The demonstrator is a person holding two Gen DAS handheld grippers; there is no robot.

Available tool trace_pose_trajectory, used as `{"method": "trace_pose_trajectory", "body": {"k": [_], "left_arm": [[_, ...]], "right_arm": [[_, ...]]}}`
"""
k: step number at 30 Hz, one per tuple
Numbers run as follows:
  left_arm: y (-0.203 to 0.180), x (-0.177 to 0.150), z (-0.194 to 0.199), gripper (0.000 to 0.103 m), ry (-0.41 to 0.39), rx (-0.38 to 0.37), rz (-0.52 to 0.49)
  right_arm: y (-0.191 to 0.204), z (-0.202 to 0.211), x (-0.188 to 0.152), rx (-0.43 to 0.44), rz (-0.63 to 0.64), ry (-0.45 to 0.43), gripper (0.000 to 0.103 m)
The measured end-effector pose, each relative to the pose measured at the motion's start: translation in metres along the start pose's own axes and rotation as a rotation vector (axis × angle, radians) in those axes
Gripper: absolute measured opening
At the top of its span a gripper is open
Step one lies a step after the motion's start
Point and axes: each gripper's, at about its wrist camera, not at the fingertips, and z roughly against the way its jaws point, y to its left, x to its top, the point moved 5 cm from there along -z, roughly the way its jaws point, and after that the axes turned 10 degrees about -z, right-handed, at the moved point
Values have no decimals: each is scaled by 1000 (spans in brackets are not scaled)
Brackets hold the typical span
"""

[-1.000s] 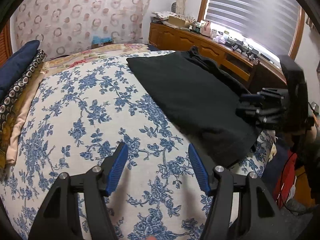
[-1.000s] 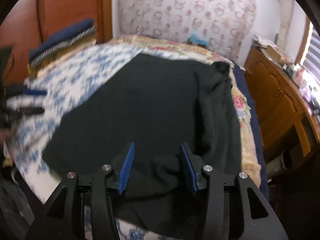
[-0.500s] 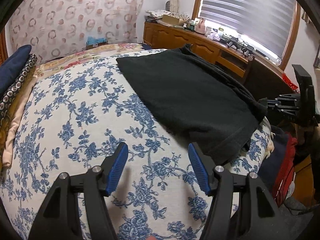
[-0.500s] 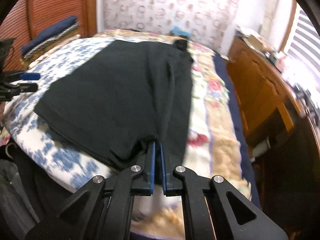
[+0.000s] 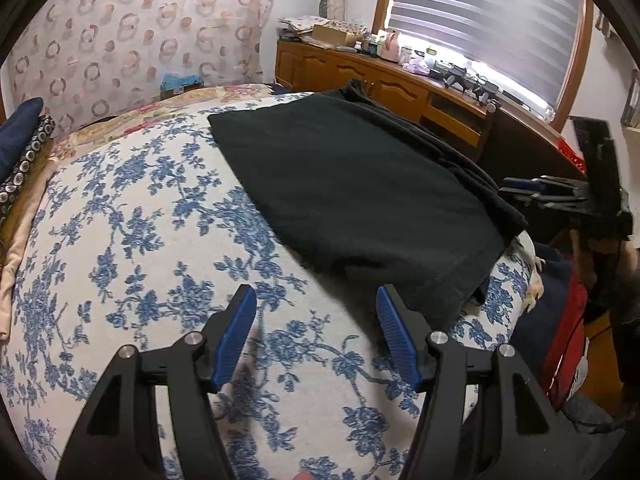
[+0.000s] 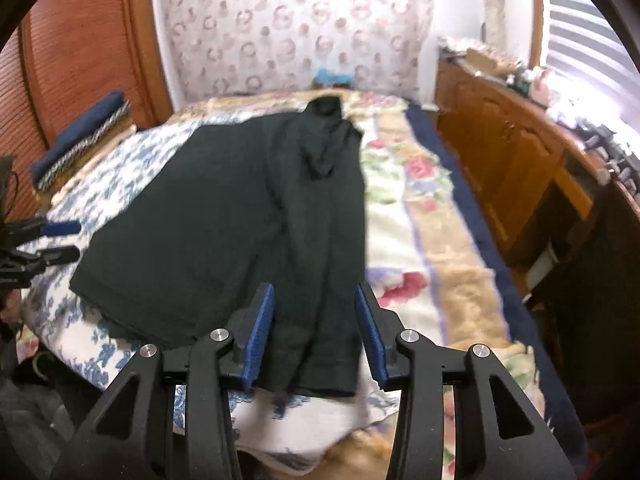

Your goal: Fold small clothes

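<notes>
No brand, label or readable writing shows in either view.

The dark garment (image 5: 352,192) lies flat on the blue-flowered bedspread (image 5: 132,248), folded lengthwise, with its near hem at the bed's edge. In the right wrist view the same garment (image 6: 224,220) shows a long fold ridge down its right part and a bunched end at the far side.

The left gripper (image 5: 316,334) hangs over bare bedspread, just beside the garment's near corner. Its jaws stand well apart and there is nothing between them. The right gripper (image 6: 314,334) is over the garment's near right end. Its jaws have just been opening; the folded strip of cloth lies between the blue pads (image 6: 260,334), but the pads do not press on it.

The left wrist view alone shows the window blind (image 5: 492,20) and the cluttered top of the wooden cabinet (image 5: 384,84), also the right gripper (image 5: 520,192) from the side, off the bed's edge. The right wrist view alone shows the rose-patterned blanket (image 6: 416,208) beside the garment, the reddish slatted door (image 6: 80,52), and the left gripper (image 6: 60,240) at the left edge. Both views show the stack of folded cloths (image 6: 84,136) by the wall.
</notes>
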Motion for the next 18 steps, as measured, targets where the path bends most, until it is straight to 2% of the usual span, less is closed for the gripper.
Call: {"method": "trace_pose_trajectory", "body": {"k": [2, 4, 5, 7, 10, 12, 17, 18], "left_arm": [[-3, -1, -3, 62, 7, -4, -6], [-4, -2, -5, 62, 13, -7, -7], [-5, -2, -6, 62, 14, -7, -7], [-5, -3, -7, 62, 15, -6, -3], [-5, -3, -6, 62, 11, -7, 2], [-6, -4, -6, 62, 10, -10, 9], [-9, -5, -7, 62, 11, -17, 15], [-10, -5, -7, 62, 8, -20, 17]], "right_arm": [[-3, -8, -5, 11, -14, 24, 39], [-6, -8, -6, 61, -40, 31, 24], [-4, -6, -7, 94, -35, 30, 6], [-2, 6, -5, 103, -4, -6, 3], [-21, 21, 2, 12, -20, -51, 2], [-35, 25, 2, 18, -73, -41, 2], [-30, 10, -13, 0, -57, 18, 3], [-29, 9, -13, 3, -59, 11, 7]]}}
